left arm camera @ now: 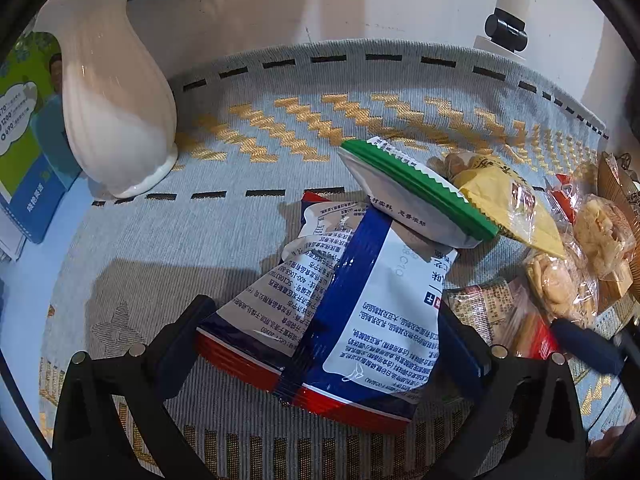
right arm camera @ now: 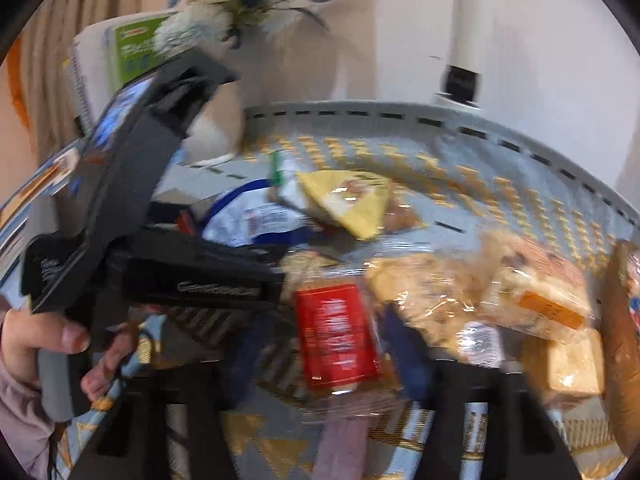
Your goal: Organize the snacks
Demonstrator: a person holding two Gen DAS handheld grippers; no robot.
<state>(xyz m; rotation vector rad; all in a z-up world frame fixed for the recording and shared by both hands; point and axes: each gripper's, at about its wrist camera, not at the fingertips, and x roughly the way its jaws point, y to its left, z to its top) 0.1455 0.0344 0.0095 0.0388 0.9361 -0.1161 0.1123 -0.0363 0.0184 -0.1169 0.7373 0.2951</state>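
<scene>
In the left wrist view my left gripper (left arm camera: 324,332) has its fingers on both sides of a white, blue and red snack packet (left arm camera: 344,312) that lies on the grey woven cloth (left arm camera: 168,248). A white packet with a green edge (left arm camera: 412,196) rests on its far end, with a yellow packet (left arm camera: 516,208) beside it. In the blurred right wrist view my right gripper (right arm camera: 332,364) straddles a red-labelled clear packet (right arm camera: 340,336). The white and blue packet (right arm camera: 260,220) and the yellow packet (right arm camera: 348,204) lie beyond. The left gripper body and a hand (right arm camera: 132,264) fill the left side.
A white ribbed vase (left arm camera: 116,104) stands at the back left beside a green and blue booklet (left arm camera: 24,136). Several clear-wrapped pastries (left arm camera: 580,252) crowd the right, also seen in the right wrist view (right arm camera: 520,292). A white post with a black collar (left arm camera: 506,28) stands behind the cloth.
</scene>
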